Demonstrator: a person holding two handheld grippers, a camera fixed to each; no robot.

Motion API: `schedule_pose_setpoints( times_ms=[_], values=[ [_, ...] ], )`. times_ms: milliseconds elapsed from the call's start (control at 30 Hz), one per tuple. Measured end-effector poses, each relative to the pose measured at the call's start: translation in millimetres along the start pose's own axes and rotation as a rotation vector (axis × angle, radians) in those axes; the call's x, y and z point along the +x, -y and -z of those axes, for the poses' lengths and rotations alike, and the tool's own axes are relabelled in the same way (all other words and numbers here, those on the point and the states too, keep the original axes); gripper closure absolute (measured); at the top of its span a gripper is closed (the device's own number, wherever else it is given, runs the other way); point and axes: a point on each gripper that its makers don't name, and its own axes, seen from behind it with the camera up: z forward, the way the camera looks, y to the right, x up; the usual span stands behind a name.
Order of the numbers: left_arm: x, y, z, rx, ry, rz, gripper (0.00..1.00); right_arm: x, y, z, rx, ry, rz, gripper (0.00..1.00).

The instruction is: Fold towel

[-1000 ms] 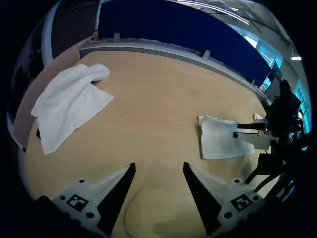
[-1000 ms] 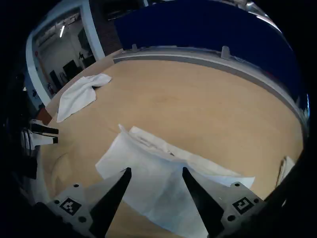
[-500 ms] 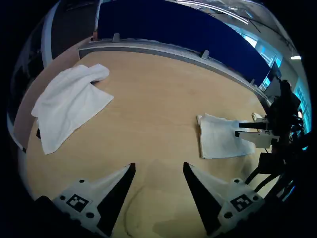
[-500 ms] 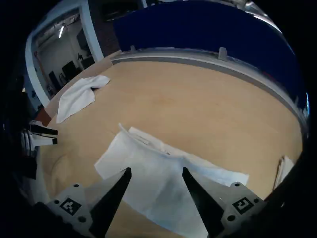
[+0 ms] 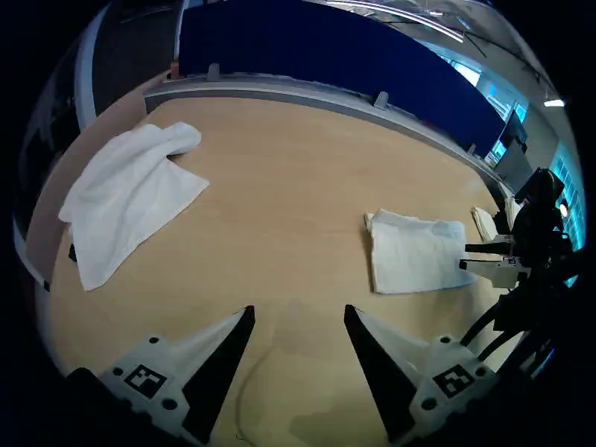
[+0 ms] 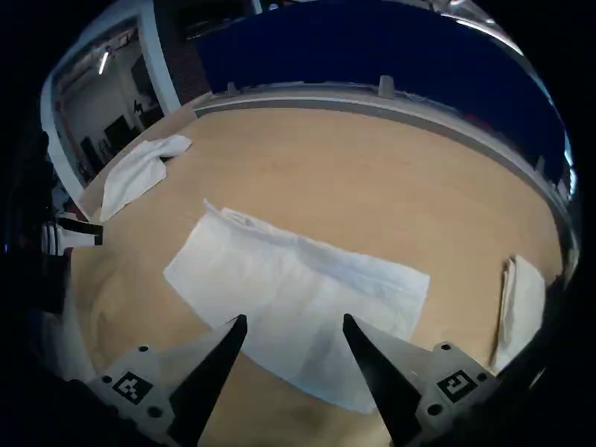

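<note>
A folded white towel point(image 6: 298, 283) lies flat on the wooden table point(image 6: 357, 179), just ahead of my right gripper point(image 6: 292, 328), which is open with nothing between its fingers. In the left gripper view the same towel point(image 5: 413, 249) lies at the right, with the right gripper point(image 5: 492, 268) at its far right edge. My left gripper point(image 5: 298, 316) is open above bare table. An unfolded white towel point(image 5: 123, 197) lies spread at the left of the table, also seen as the unfolded towel point(image 6: 138, 175) in the right gripper view. The left gripper point(image 6: 71, 235) appears at the left edge there.
A small folded white cloth point(image 6: 521, 302) lies near the table's right edge. A grey rail point(image 5: 313, 93) and a blue partition point(image 5: 335, 52) run along the table's far side. Bare wood lies between the two towels.
The right gripper has drawn back from the folded towel, which now lies flat ahead of it rather than under its fingers. My left gripper has hardly moved.
</note>
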Motion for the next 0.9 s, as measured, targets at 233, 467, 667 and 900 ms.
schedule_pose_setpoints(
  times_ms=[233,467,667,900],
  values=[
    [-1.6,-1.4,1.8,0.001,0.003,-0.003,0.11,-25.0,-19.9,17.9,-0.032,0.019,-0.013,0.00],
    [-0.7,-3.2,3.8,-0.002,0.003,-0.002,0.11,-52.2,-35.7,35.6,-0.058,0.049,-0.011,0.00],
    [-0.8,-4.4,1.6,-0.003,0.005,-0.003,0.11,-67.3,-44.5,41.6,-0.068,0.067,-0.020,0.00],
    [-0.6,-5.5,-0.1,-0.004,0.006,-0.005,0.11,-77.8,-49.1,42.5,-0.067,0.087,-0.003,0.11]
  ],
)
